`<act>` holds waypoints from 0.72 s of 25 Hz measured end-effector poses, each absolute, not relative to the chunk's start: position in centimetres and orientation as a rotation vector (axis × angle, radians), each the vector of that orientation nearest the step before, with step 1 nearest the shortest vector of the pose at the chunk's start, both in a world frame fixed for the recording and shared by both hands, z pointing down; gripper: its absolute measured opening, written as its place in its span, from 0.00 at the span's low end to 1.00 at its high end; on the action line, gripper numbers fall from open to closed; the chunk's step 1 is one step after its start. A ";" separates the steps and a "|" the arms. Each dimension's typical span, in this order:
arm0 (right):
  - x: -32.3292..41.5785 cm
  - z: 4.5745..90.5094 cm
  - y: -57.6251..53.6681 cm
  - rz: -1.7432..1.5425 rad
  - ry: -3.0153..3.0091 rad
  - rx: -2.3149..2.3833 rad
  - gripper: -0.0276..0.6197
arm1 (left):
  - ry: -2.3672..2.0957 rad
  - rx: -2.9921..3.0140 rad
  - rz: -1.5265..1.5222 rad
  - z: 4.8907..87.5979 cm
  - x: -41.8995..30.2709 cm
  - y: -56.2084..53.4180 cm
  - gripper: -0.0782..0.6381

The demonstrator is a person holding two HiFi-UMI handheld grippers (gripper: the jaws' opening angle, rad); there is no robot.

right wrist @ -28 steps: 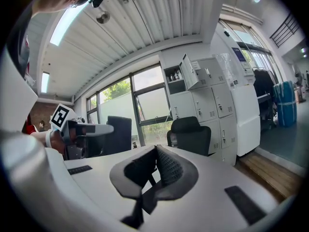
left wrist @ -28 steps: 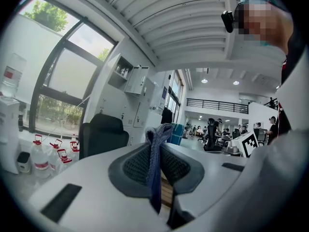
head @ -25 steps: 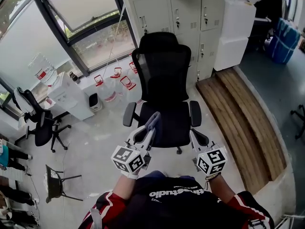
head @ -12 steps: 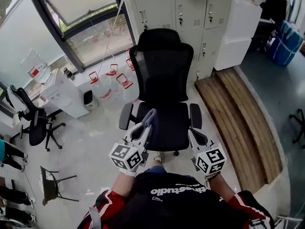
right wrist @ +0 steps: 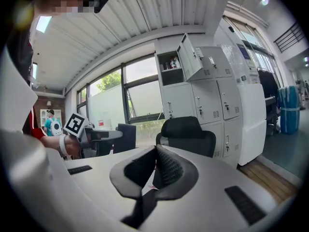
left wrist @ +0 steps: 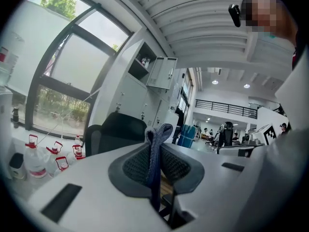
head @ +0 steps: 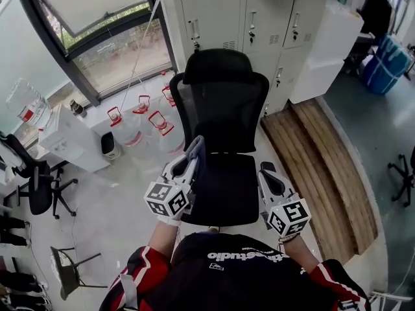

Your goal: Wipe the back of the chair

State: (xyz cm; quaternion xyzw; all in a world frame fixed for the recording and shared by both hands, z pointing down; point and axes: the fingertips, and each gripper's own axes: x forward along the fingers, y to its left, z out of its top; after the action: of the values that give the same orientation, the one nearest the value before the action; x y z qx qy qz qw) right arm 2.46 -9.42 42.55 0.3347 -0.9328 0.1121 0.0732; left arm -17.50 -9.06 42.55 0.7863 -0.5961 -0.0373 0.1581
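Clamping a folded blue-grey cloth (left wrist: 159, 132) between its jaws, the left gripper (left wrist: 157, 166) hangs above the near left edge of the seat, the cloth's free end sticking up past the tips. The right gripper (right wrist: 155, 164) is clenched on nothing, pads together, over the seat's near right corner. Just beyond both stands the black mesh office chair with a padded headrest (head: 220, 109). It faces the person, its backrest on the far side, with grey metal lockers (head: 246, 18) behind it and clear water jugs with red handles (head: 139, 118) on the floor to the far left. Wiping has not begun. To do it well, I would carry the cloth to the headrest, press a broad fold flat on the mesh and stroke downward in overlapping passes, the right gripper bracing the frame in case the chair swivels.
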 end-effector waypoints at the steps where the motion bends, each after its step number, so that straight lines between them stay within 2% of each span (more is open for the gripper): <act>1: 1.3 42.4 -10.7 0.335 -2.799 1.010 0.06 | -1.700 2.248 -0.101 42.7 -18.9 -10.7 0.19; 9: -5.7 42.4 -19.0 0.353 -2.752 1.094 0.06 | -1.745 2.187 -0.051 46.2 -30.7 -23.7 0.19; 18: -9.0 43.2 -23.4 0.342 -2.724 1.157 0.06 | -1.866 2.035 -0.016 53.4 -41.6 -35.6 0.19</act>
State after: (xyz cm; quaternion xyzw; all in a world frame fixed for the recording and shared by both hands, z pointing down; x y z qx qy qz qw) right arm -8.96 -23.37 43.17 0.3870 -0.9113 0.1146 0.0809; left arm -41.56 -35.65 53.39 0.7237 -0.6637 -0.0058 0.1891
